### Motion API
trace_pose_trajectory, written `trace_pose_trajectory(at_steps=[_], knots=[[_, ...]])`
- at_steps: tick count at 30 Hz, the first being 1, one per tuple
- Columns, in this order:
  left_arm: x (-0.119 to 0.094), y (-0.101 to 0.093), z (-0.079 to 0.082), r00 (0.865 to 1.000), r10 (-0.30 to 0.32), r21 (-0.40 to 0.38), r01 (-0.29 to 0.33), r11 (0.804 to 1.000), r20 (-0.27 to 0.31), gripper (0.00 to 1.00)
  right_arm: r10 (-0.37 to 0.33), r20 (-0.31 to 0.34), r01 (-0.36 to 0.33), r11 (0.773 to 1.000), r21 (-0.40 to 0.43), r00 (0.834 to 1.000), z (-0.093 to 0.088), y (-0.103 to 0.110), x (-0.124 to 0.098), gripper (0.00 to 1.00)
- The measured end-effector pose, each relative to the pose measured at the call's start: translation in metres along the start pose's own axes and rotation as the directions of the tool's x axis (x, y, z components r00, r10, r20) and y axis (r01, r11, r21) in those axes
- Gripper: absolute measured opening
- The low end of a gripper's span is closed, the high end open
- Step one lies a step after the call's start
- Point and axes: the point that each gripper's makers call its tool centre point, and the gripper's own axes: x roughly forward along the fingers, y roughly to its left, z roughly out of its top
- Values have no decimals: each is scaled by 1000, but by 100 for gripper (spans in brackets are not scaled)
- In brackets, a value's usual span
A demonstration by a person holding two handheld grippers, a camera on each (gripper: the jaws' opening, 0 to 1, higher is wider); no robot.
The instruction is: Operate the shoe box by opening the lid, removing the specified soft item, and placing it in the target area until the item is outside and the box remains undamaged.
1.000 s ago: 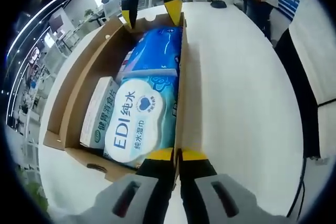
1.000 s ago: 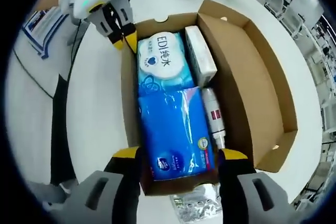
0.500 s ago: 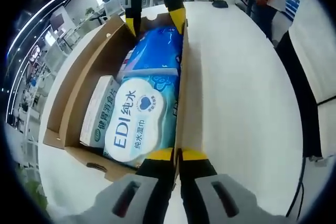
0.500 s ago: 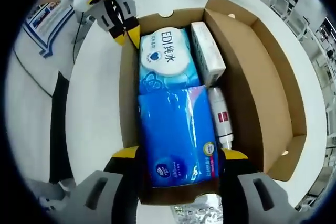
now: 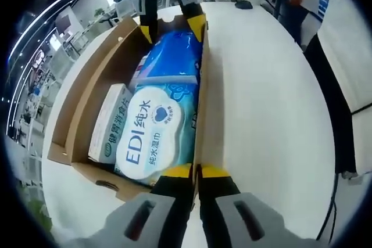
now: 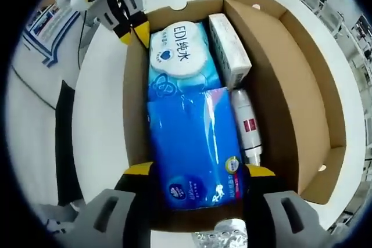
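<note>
Tissue pack sits in the open shoe box, right claw spread wide around its near end.
Blue, glossy film: probably light, squashy and slippery, so grip across the short sides. Left claw is pressed together on the box wall; wet wipes lie beyond.

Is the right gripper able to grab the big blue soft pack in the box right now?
Probably yes. The right gripper is open, with its jaws either side of the near end of the blue tissue pack. The shoe box is open and nothing lies on the pack. The left gripper pinches the box's far corner, out of the way.
</note>
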Motion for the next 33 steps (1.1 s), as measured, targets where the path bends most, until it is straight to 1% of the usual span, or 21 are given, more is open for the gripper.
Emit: trace_pose_trajectory(at_steps=[2, 4, 6, 10, 12, 15, 20, 25, 29, 33], knots=[[0, 0, 0, 1000, -1, -4, 1, 1000, -1, 2, -8, -5, 8, 1000, -9, 1000, 1, 0, 4, 62], [0, 0, 0, 1000, 0, -17, 0, 1000, -5, 2, -2, 2, 2, 1000, 0, 1000, 3, 0, 6, 62], [0, -1, 0, 1000, 0, -14, 0, 1000, -9, 2, 1, 2, -1, 1000, -4, 1000, 4, 0, 8, 63], [0, 0, -1, 1000, -4, -21, 4, 1000, -11, 1, 9, -47, -10, 1000, -22, 999, 4, 0, 15, 65], [0, -1, -1, 1000, 1, -21, -1, 1000, -9, 1, 8, -72, -9, 1000, -16, 997, 3, -2, 18, 66], [0, -1, -1, 1000, -1, -21, 1, 1000, -8, 1, 12, -94, -15, 999, -29, 996, 3, -1, 22, 67], [0, -1, -1, 1000, -2, -18, 2, 1000, -7, 1, 25, -95, -28, 999, -30, 995, 2, -2, 25, 69], [0, -1, 0, 1000, -3, -14, 3, 1000, -6, 2, 13, -84, -15, 1000, -24, 996, 1, -2, 32, 72], [0, 0, 0, 1000, -4, -11, 4, 1000, 0, 1, 12, -103, -16, 999, -32, 995, 1, -2, 33, 72], [0, 0, 0, 1000, -4, -11, 4, 1000, 0, 1, 16, -96, -18, 1000, -23, 995, 1, -3, 34, 72]])
